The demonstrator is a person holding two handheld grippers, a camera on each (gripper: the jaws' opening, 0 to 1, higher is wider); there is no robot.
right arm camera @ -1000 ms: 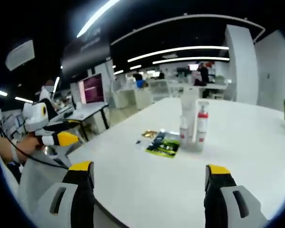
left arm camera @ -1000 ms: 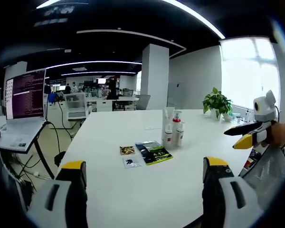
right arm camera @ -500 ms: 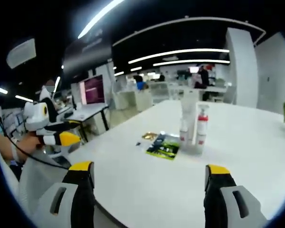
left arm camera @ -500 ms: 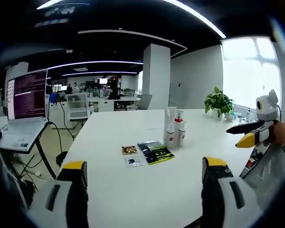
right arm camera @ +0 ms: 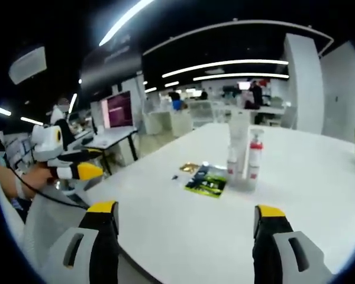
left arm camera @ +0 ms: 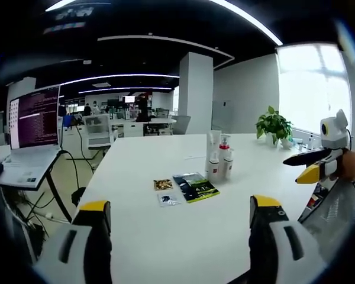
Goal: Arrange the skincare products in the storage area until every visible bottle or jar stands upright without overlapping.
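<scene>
My left gripper [left arm camera: 174,222] and right gripper [right arm camera: 186,228], both spread, empty. Upright bottles [left arm camera: 219,158] well ahead, beyond the green sachet [left arm camera: 195,187]; neither clearly nearer.

No text can be read; the laptop screen [left arm camera: 34,115] and green packet [left arm camera: 195,187] seem printed, but too small.

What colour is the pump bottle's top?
Red, on the pump bottle; clearest in the right gripper view.

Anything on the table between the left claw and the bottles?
In the left gripper view, the flat packets lie short of the bottles; from them back to the open left claw the table is bare.
</scene>
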